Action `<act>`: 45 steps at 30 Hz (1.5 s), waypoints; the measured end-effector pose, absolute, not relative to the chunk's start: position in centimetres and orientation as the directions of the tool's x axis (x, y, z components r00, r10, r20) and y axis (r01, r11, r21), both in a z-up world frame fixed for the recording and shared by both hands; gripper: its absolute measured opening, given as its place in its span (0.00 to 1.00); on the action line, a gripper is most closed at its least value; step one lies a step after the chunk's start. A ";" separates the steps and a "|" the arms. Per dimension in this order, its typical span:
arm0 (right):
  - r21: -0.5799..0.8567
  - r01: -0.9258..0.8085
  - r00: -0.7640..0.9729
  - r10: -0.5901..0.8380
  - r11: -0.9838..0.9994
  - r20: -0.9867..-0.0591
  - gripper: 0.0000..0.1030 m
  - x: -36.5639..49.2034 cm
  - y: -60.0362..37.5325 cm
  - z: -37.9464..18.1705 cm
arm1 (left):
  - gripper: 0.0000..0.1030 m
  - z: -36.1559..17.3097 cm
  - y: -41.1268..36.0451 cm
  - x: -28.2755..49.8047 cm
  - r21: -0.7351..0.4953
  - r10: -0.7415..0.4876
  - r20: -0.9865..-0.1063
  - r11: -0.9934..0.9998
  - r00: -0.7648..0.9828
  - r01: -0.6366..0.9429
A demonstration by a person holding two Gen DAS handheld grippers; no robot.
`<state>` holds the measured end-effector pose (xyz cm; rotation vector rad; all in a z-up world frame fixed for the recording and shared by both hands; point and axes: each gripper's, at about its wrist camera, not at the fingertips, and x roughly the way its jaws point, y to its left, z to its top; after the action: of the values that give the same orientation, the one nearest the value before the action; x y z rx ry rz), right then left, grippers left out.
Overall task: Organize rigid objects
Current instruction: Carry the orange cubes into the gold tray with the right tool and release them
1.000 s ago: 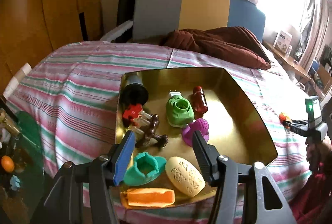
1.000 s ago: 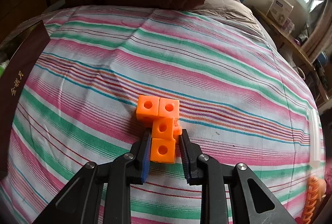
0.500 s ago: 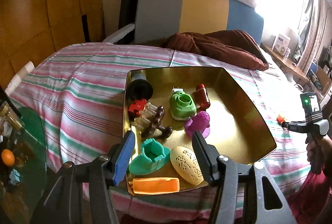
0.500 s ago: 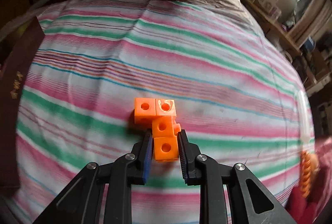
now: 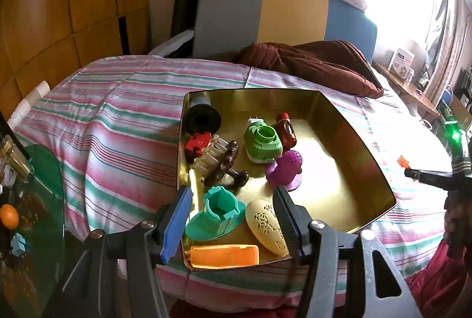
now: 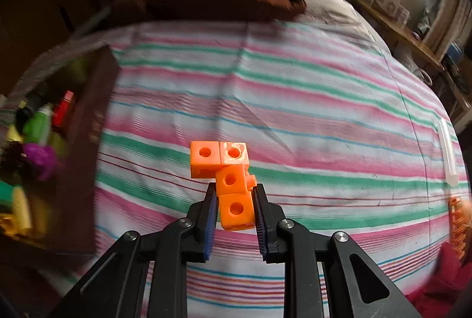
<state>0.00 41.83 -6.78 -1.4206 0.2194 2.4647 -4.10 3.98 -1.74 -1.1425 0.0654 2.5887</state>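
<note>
**Orange block cluster clamped in the right gripper; left gripper held apart over the tray**

The right gripper (image 6: 235,207) is seen closed on the nearest cube of an orange plastic cluster of linked, holed cubes (image 6: 227,173); both ribbed pads are pressed against that cube's sides. The remaining cubes are carried forward of the fingertips, and the cluster is shown above a pink, green and white striped bedspread (image 6: 309,99). Whether its far end touches the cloth cannot be told. At the left edge of this blurred view, the dark outer wall of a gold metal tray (image 6: 97,111) is visible.

The left gripper (image 5: 233,217) is held with its jaws wide apart and nothing between them, above the near end of the same tray (image 5: 348,123). Framed between the fingers are a teal plastic shoe-shaped piece (image 5: 216,214) and a cream perforated oval shell (image 5: 267,222), lying side by side in the tray. An orange rectangular bar (image 5: 224,255) lies along the near wall. Farther in are found a purple studded mushroom-shaped piece (image 5: 286,167), a green rounded housing with a ring opening (image 5: 262,141), a dark red small bottle (image 5: 286,129), a brown bone-shaped piece (image 5: 227,167), a red jigsaw-like block (image 5: 198,142) and a black cylinder (image 5: 203,119). A brown blanket (image 5: 309,58) is heaped at the head of the bed.
</note>
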 end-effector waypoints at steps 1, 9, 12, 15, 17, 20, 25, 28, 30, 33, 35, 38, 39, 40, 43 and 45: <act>-0.003 -0.310 -0.493 0.163 -0.951 -0.855 0.22 0.0 41.2 -6.1 | 0.56 -1.8 4.0 -4.1 -0.081 0.261 -0.728 -0.951 -0.634 -0.298; 0.060 -0.154 -0.614 0.048 -0.986 -0.788 0.22 -0.8 34.5 -1.6 | 0.56 -2.1 3.2 -4.1 -0.089 0.252 -0.729 -0.957 -0.637 -0.277; 0.082 -0.073 -0.626 -0.018 -0.994 -0.780 0.22 -1.3 31.3 -1.0 | 0.56 -1.9 2.3 -4.3 -0.094 0.241 -0.724 -0.963 -0.646 -0.254; 0.092 0.003 -0.611 -0.075 -0.996 -0.788 0.22 -2.0 27.8 -1.5 | 0.56 -1.9 1.3 -4.5 -0.102 0.228 -0.724 -0.969 -0.651 -0.225; 0.092 0.040 -0.591 -0.098 -0.995 -0.801 0.22 -2.8 25.9 -2.2 | 0.56 -1.9 0.7 -4.6 -0.105 0.220 -0.725 -0.972 -0.653 -0.211; 0.105 0.069 -0.552 -0.126 -0.992 -0.824 0.22 -3.8 23.7 -3.7 | 0.56 -1.9 0.1 -4.5 -0.105 0.213 -0.723 -0.974 -0.657 -0.200; 0.115 0.105 -0.512 -0.152 -0.988 -0.846 0.22 -4.4 21.2 -5.8 | 0.56 -2.2 -0.3 -4.6 -0.103 0.205 -0.727 -0.976 -0.655 -0.191; 0.116 0.129 -0.469 -0.164 -0.985 -0.868 0.23 -4.9 20.3 -7.5 | 0.56 -2.4 -0.1 -4.7 -0.095 0.199 -0.731 -0.977 -0.653 -0.190; 0.092 0.118 -0.453 -0.136 -0.989 -0.881 0.26 -5.4 20.0 -8.7 | 0.56 -2.7 0.2 -4.7 -0.090 0.196 -0.737 -0.977 -0.647 -0.194; 0.114 0.107 -0.432 -0.149 -0.988 -0.889 0.26 -5.4 20.0 -9.9 | 0.56 -2.8 0.6 -4.6 -0.080 0.196 -0.738 -0.975 -0.646 -0.205; 0.119 0.117 -0.428 -0.158 -0.986 -0.890 0.26 -5.2 19.8 -10.2 | 0.56 -2.7 0.9 -4.6 -0.075 0.197 -0.735 -0.975 -0.649 -0.211; 0.131 0.116 -0.436 -0.169 -0.985 -0.884 0.29 -4.9 19.8 -10.2 | 0.56 -2.5 1.1 -4.4 -0.066 0.197 -0.729 -0.974 -0.656 -0.219; 0.137 0.113 -0.437 -0.173 -0.984 -0.883 0.32 -4.8 19.8 -10.3 | 0.56 -2.4 1.2 -4.4 -0.064 0.196 -0.728 -0.974 -0.657 -0.219; 0.140 0.109 -0.440 -0.174 -0.984 -0.881 0.33 -4.8 19.9 -10.4 | 0.56 -2.3 1.2 -4.3 -0.063 0.195 -0.727 -0.974 -0.658 -0.220; 0.152 0.097 -0.441 -0.179 -0.984 -0.879 0.38 -4.8 20.1 -10.3 | 0.56 -2.1 1.2 -4.2 -0.055 0.188 -0.721 -0.975 -0.666 -0.216; 0.156 0.096 -0.454 -0.183 -0.983 -0.872 0.48 -4.7 20.2 -10.0 | 0.56 -2.0 1.3 -4.2 -0.045 0.178 -0.721 -0.976 -0.670 -0.211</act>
<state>-4.72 20.21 -10.03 -1.7114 0.1395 2.8251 -4.17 1.30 -1.97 -1.1544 0.0615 2.6902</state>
